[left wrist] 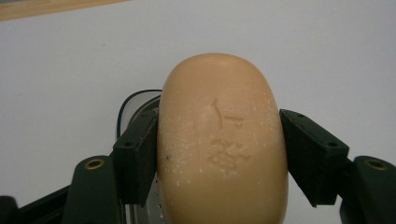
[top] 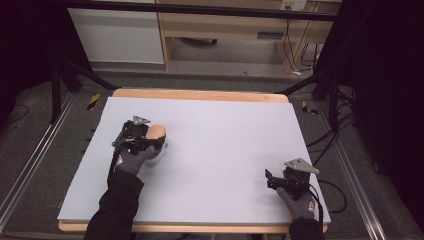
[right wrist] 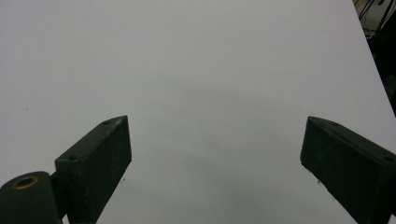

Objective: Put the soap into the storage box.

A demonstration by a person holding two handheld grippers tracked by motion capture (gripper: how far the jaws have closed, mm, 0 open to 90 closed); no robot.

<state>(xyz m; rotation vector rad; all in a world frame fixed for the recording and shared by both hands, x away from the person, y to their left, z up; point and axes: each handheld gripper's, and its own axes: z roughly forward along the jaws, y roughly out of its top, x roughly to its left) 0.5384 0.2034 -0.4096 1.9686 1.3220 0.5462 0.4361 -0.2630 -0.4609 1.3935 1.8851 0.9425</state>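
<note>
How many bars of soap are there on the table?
1. The soap bar is on the left side of the table, clamped between the left gripper jaws.

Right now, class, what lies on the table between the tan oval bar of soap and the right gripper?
Nothing: in the high view, only bare white tabletop separates the soap from the right gripper.

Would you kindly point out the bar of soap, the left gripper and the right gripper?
bar of soap point(left wrist: 223, 140), left gripper view, its stamped top face.
left gripper point(top: 150, 141), high view, between its jaws, at the soap.
right gripper point(top: 268, 179), high view, between its open jaws.
</note>
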